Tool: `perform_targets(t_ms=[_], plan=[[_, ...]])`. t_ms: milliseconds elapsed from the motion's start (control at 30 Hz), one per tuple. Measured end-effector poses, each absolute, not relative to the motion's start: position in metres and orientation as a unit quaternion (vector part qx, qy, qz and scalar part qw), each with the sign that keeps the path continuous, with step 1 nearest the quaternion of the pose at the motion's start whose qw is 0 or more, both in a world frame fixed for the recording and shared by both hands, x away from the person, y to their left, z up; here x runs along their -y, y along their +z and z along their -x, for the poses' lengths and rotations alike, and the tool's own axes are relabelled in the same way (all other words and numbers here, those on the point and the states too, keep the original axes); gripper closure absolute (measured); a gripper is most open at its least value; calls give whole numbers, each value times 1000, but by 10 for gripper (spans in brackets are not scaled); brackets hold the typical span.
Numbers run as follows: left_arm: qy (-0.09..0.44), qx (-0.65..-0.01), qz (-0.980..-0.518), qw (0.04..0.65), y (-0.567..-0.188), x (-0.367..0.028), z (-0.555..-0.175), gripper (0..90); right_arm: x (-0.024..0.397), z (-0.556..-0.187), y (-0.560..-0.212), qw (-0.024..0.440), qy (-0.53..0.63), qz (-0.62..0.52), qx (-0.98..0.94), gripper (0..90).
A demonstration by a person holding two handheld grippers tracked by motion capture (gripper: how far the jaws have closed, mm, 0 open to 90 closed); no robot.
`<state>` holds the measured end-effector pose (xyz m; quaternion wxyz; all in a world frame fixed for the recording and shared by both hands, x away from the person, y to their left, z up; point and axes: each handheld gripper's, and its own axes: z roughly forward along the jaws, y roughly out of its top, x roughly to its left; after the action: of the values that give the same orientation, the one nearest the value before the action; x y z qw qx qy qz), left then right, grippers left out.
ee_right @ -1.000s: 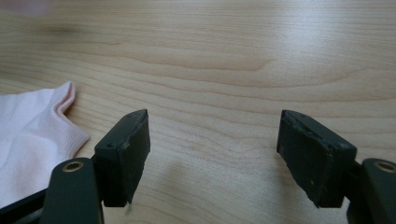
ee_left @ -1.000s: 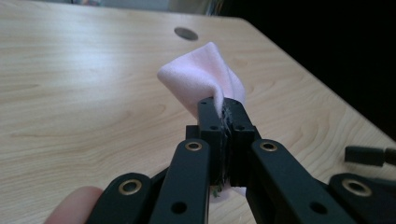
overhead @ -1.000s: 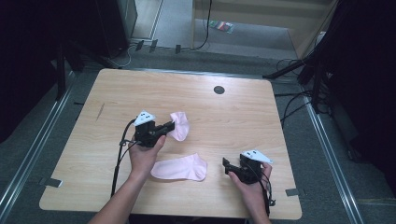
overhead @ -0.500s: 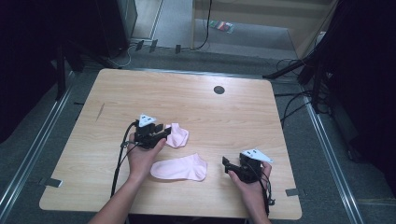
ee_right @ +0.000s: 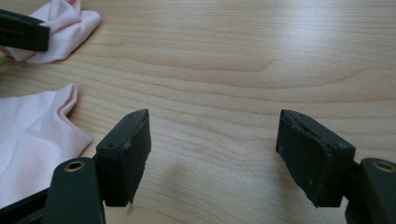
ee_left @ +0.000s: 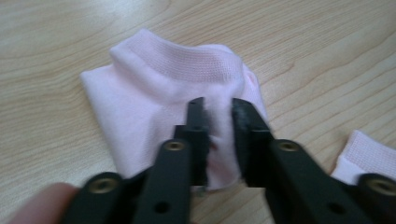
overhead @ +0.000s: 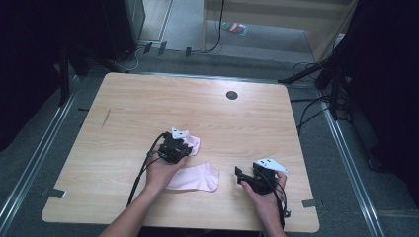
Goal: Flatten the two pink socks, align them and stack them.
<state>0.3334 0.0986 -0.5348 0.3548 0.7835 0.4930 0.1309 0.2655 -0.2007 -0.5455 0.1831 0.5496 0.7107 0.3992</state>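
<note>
Left gripper (overhead: pixel 184 146) has dropped down and nearer since the earlier frames, taking the folded pink sock (ee_left: pixel 177 88) with it. Its jaws have just been closing and now pinch a fold of that sock near the middle, cuff on the far side. The sock sits on the table (overhead: pixel 148 103), touching the wood. The flat sock (overhead: pixel 193 177) lies just near-right of it, long axis left-right, cuff towards the right gripper (overhead: pixel 242 177). That one rests with jaws wide apart, holding nothing, near the cuff. Bare wood table; dark room, cables on the floor.
</note>
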Motion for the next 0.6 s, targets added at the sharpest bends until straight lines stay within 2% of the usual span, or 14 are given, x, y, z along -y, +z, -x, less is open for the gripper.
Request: perform_targets(t_ms=[67,167,200,233,267,300,367,500,600], plan=[[121,-497,-780,362,-534,-103,-334,876,200,-266,-545,184,398,-547,-713,267],[121,-491,-776,376,-531,-107,-332,883,200,-265,-545,187,398,-549,-711,274],[121,-489,-761,409,-526,-112,-328,883,200,-264,-541,191,404,-548,-707,319],[121,-489,-761,409,-526,-112,-328,883,200,-264,-541,191,404,-548,-707,319],[128,-485,-753,427,-523,-115,-325,883,197,-263,-532,192,422,-537,-704,384],[131,-482,-749,436,-521,-117,-323,883,197,-263,-532,192,422,-537,-704,384],[144,-471,-739,459,-515,-120,-319,883,190,-262,-520,182,448,-524,-701,445],[155,-460,-730,481,-511,-121,-314,883,168,-265,-500,166,484,-494,-703,558],[155,-461,-734,474,-514,-119,-314,881,148,-274,-493,147,494,-495,-699,635]])
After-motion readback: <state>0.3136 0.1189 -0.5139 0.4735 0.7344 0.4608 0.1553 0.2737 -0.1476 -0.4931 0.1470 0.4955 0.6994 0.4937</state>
